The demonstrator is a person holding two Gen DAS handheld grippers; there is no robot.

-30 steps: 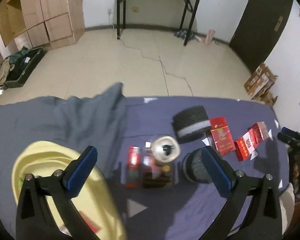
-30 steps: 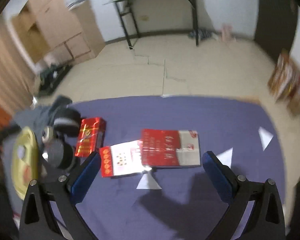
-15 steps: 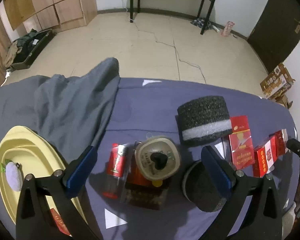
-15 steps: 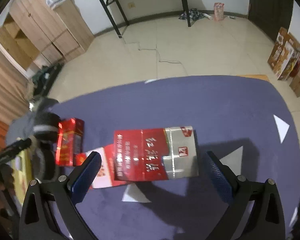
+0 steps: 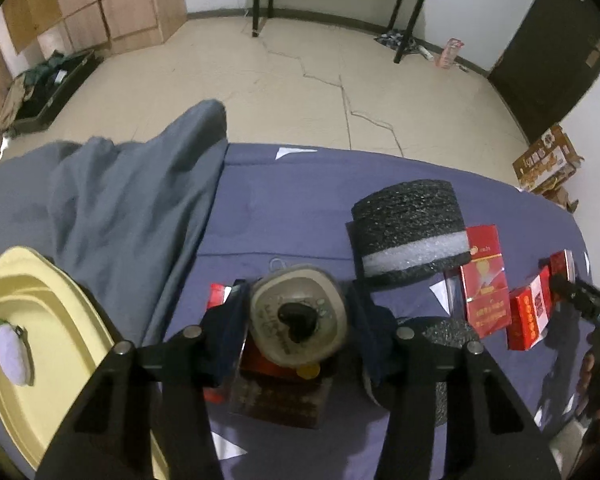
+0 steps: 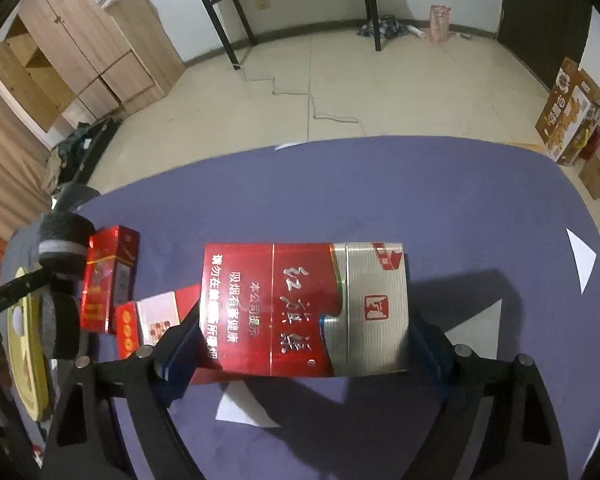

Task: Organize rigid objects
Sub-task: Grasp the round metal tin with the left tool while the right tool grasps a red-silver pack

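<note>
Your left gripper (image 5: 297, 320), jaws just closing, clamps the beige-lidded clear jar (image 5: 297, 318) beside the yellow plastic tray (image 5: 39, 360); your right gripper (image 6: 300, 332) has closed on the red-and-silver carton (image 6: 306, 308), farther from that tray. The smooth lid could twist loose, and the carton could crush or slip.

premises are presenting as a sparsely furnished room in a home. a cracked tile floor (image 5: 340, 92) is running to white walls; wooden cabinets (image 6: 79, 52) are standing along one side, a black folding table (image 6: 283, 0) is sitting against the far wall, a dark door (image 5: 556, 40) is closing off a corner, and cardboard boxes (image 6: 572, 116) are lying about.
</note>
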